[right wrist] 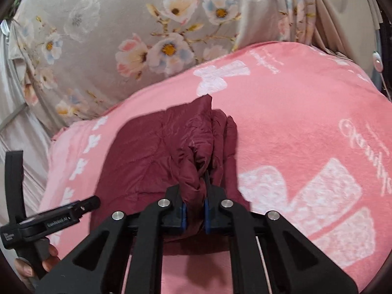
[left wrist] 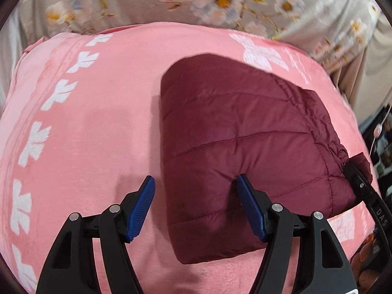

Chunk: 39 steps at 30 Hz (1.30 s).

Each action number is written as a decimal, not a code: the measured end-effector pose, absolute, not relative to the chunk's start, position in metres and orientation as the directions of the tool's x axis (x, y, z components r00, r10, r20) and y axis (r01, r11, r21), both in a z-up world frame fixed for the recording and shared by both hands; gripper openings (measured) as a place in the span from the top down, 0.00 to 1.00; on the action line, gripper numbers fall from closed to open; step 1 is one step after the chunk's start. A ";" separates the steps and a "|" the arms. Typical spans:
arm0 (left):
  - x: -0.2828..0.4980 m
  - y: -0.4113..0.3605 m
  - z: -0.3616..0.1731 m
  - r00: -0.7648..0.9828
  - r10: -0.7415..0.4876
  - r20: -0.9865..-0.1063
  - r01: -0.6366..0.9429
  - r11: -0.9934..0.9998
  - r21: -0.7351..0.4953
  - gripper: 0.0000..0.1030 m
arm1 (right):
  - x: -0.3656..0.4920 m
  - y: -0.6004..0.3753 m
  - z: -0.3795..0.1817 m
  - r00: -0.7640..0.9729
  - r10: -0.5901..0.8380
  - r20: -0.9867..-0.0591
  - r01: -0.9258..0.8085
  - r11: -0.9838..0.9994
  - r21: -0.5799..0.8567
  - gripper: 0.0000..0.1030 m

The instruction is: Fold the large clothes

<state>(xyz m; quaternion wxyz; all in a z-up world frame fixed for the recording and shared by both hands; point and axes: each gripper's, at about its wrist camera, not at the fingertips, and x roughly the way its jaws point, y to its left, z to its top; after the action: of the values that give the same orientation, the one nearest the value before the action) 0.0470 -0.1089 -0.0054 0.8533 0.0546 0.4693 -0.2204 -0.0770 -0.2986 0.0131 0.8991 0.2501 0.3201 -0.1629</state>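
While the pink blanket (left wrist: pixel 80 132) with its column of white flower shapes covers the bed, the left gripper (left wrist: pixel 196 205) hangs over it with its blue pads spread wide and nothing pinched between them. One pad (left wrist: pixel 142 203) stands above bare blanket, the other (left wrist: pixel 250 203) above the near left part of the maroon puffer jacket (left wrist: pixel 240 132); whether that pad touches the fabric cannot be told. The jacket lies folded into a compact quilted bundle on the blanket, right of the flower column, its stitched seams running across it. At its right edge the fabric is gathered and bunched, and there the right gripper (right wrist: pixel 194 210) has its pads pressed together on a fold of the jacket (right wrist: pixel 152 152), the cloth puckering up between the black fingers. In the right wrist view a hand (right wrist: pixel 36 262) at the lower left grips the handle of the left tool. Beyond the blanket, at the far side, lies grey bedding printed with pale flowers (right wrist: pixel 127 31). To the far right of the left wrist view a thin white cord (left wrist: pixel 378 132) hangs past the bed's edge.
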 end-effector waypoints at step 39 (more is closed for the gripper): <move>0.121 -0.134 0.063 0.605 -0.341 -0.719 0.416 0.906 -0.079 0.29 | -0.018 -0.373 0.031 0.780 -0.089 -0.619 0.470 0.737 0.486 0.50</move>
<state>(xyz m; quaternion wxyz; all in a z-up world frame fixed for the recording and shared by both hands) 0.1206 -0.1337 0.0631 0.8947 0.0482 0.3906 -0.2114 -0.0184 -0.3733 0.0312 0.8852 0.3265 0.2914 -0.1579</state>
